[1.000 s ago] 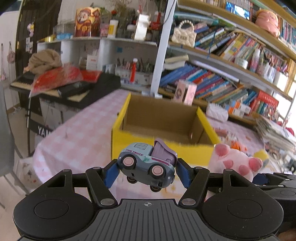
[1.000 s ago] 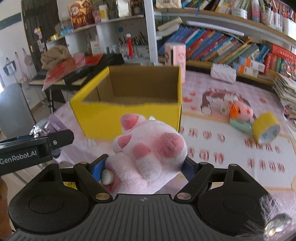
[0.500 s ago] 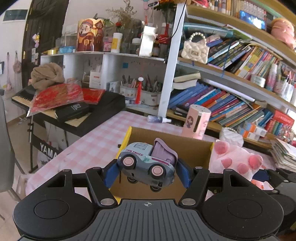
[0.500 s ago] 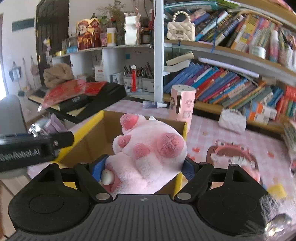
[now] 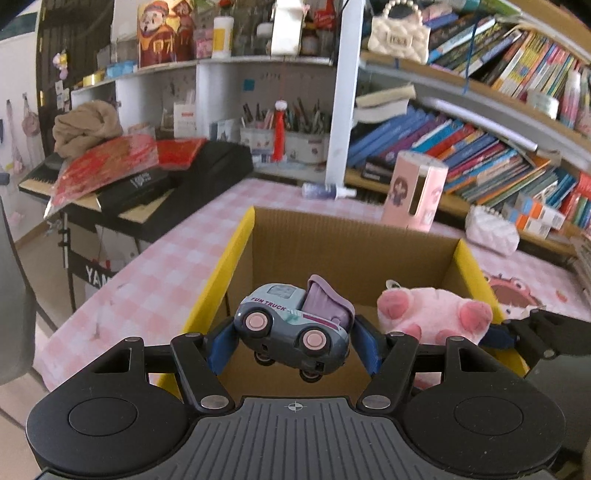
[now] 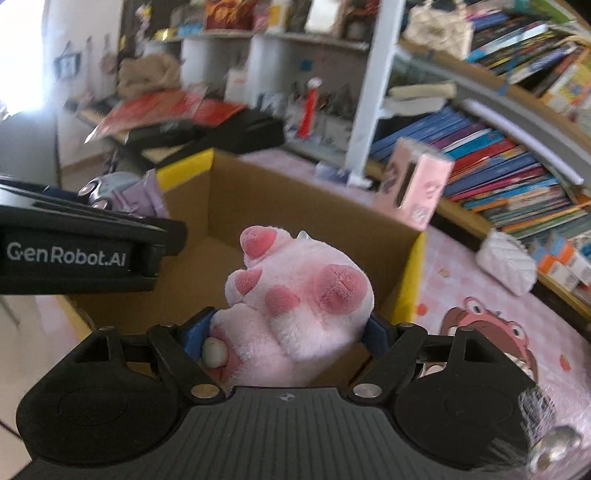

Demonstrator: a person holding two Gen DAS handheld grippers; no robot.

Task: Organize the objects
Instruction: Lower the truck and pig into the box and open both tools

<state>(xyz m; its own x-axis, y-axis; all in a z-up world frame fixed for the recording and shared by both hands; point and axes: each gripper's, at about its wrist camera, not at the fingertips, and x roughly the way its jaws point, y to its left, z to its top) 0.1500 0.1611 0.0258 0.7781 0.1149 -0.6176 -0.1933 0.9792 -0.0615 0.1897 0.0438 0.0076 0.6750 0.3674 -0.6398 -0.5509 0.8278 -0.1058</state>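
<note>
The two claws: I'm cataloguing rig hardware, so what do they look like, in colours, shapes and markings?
Both match. The left claw has a black body with a ribbed grey centre panel, a round disc on each side, black angled link arms with silver pins and blue finger pads. The right claw is built the same. Seen from the right wrist, the left one's side carries white "GenRobot.AI" lettering. No cables or sleeves show.

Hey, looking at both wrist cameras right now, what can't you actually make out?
- Box floor: left wrist view, hidden behind the toy truck and the left claw.
- Pink plush face: right wrist view, only its paws show; its lower part sits behind the right claw.
- Shelf items: right wrist view, motion-blurred.
- Book titles: left wrist view, too small.
</note>
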